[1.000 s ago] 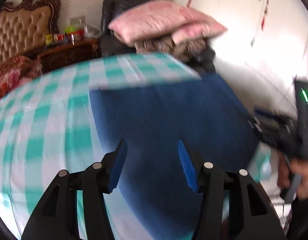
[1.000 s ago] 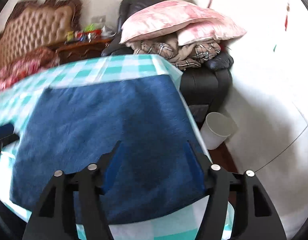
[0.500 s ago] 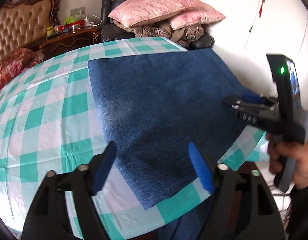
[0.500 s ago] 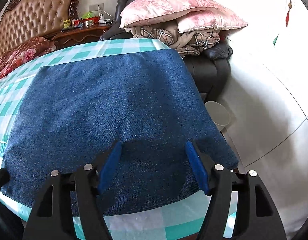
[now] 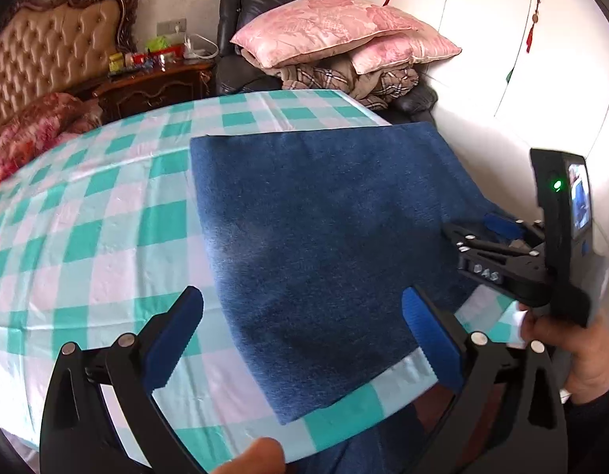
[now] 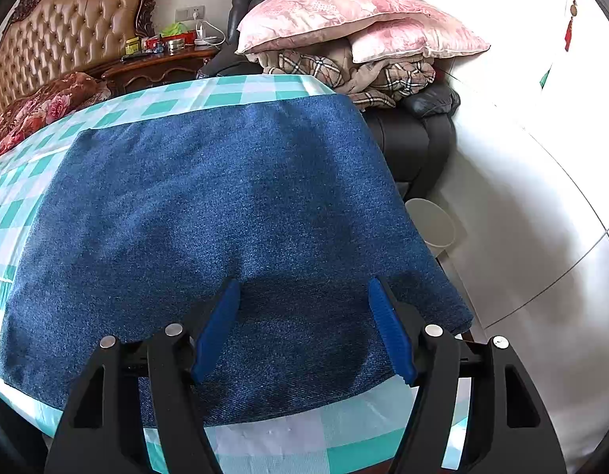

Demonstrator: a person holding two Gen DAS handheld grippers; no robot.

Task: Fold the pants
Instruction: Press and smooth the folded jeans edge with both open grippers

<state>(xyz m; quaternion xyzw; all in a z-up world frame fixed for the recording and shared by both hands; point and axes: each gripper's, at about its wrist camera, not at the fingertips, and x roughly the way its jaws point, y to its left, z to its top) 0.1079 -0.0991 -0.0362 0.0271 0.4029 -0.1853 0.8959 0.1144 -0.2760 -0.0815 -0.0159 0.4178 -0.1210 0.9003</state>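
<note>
Where it stands on the floor, the white bin (image 6: 432, 223) shows no contents.

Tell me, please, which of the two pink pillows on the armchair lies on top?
The larger pink pillow lies on top; the smaller pillow pokes out beneath it toward the white wall, both above the plaid blanket.

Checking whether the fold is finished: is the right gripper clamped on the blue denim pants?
No. In the right wrist view the right gripper hangs open above the folded pants, its blue pads apart and pinching no cloth.
</note>
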